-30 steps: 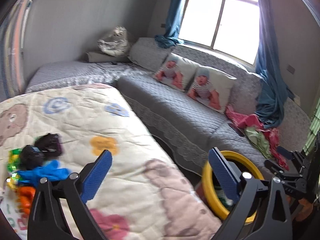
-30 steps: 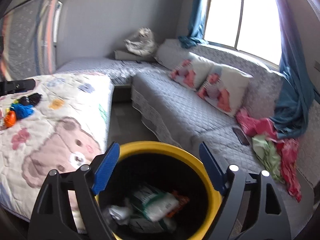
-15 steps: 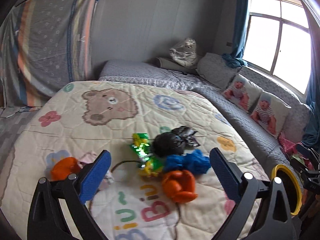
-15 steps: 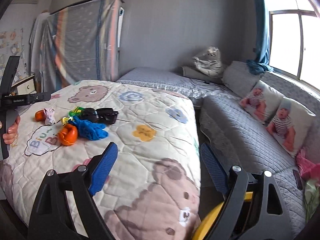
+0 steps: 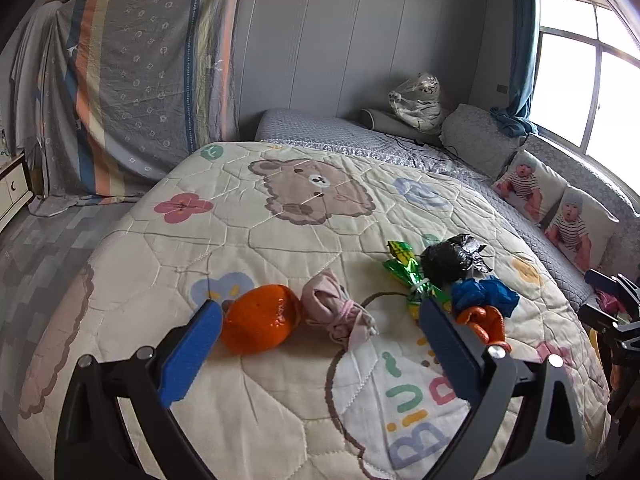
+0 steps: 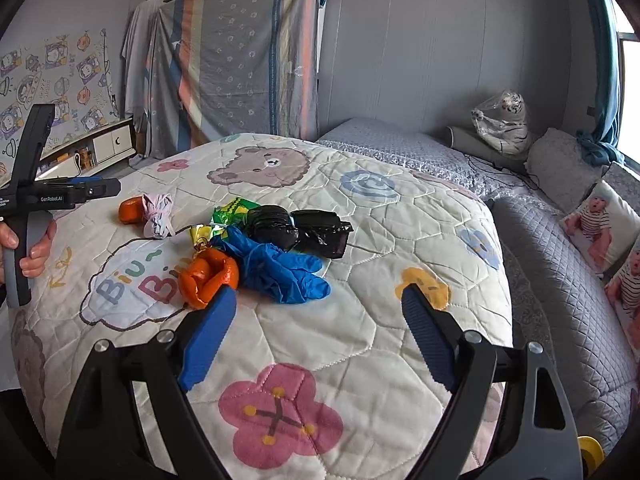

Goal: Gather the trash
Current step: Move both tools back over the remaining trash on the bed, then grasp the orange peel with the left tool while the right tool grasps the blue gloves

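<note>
Trash lies in a loose cluster on the quilt [image 5: 280,208], a cream cover printed with a bear, flowers and the letters "Biu". Left wrist view: left gripper [image 5: 320,344] spread wide, nothing between the blue pads, hovering low over the near edge of the cluster. Orange wad [image 5: 260,322] sits just past the left pad, touching or nearly touching a pink rag [image 5: 336,310] to its right. Rag is knotted, a loose end trailing toward the camera. Beyond it a green foil wrapper [image 5: 408,272], then a black bag [image 5: 448,262] balled up, a blue glove [image 5: 484,296] beside it, and a second piece of orange scrap [image 5: 486,322] just behind the right pad. Right edge of this view shows part of the right gripper's black frame.

Right wrist view: right gripper [image 6: 316,332] also spread wide and empty, over bare quilt on the side of the cluster nearer the window. Blue glove [image 6: 280,268] is the nearest item, lying ahead of the left pad; orange scrap [image 6: 208,276] touches it and sits just above that pad's tip. Black bag [image 6: 300,228] lies behind the glove, green wrapper [image 6: 232,210] beside it. Orange wad [image 6: 132,210] and pink rag [image 6: 158,210] sit apart at the far left. A hand [image 6: 34,248] grips the left gripper's handle at the left edge of the frame. Yellow bin [image 6: 590,450] peeks in at the lower right corner, below the bed edge. Grey sofa [image 6: 560,248] with two baby-print cushions runs along the right.
</note>
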Demonstrator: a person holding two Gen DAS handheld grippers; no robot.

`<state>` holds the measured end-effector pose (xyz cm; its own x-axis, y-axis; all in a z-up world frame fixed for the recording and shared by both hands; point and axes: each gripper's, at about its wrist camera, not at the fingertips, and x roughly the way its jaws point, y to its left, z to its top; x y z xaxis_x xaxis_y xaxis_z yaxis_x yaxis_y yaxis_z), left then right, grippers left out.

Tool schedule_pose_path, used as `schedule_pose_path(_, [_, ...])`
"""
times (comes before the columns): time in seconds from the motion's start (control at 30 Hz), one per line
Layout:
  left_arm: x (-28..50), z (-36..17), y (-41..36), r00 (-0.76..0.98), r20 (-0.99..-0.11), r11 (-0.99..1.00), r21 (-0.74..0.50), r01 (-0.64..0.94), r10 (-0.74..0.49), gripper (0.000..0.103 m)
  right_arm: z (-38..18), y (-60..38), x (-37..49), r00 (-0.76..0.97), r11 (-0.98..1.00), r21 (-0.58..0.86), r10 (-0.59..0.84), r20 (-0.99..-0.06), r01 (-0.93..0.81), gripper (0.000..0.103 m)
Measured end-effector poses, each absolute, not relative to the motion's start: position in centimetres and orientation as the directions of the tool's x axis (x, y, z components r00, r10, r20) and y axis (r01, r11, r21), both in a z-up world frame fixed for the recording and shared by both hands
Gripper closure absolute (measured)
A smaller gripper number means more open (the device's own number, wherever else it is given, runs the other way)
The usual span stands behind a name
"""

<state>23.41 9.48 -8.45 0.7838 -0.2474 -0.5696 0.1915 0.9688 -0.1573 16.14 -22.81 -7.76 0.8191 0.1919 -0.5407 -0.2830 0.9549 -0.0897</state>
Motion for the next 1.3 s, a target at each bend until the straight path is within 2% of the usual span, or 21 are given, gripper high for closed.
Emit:
schedule_pose_path(0.2, [23.8,-9.6,10.4,0.774,-0.590,0.973,-0.162,0.162,-0.227,0.008,-9.0,-21.5,18.2,0.798,0.951,-0.098,0.188,-0.573,-0.294,0.023])
schedule_pose_path(0.67, [25.2,-11.6,11.9,0.724,-0.647,0.969,-0.201,0.142,-0.240,0.008,-10.7,-20.0,21.5,0.749,0.939,-0.100,0.194,-0.634,-0.328,0.035])
schedule_pose_path(1.3, [28.5,-13.9,13.0,0.637,-0.736,0.971,-0.217,0.101,-0.231,0.022,-12.4,-19.0,25.2,0.679,0.931,-0.096,0.184,-0.711,-0.352,0.048])
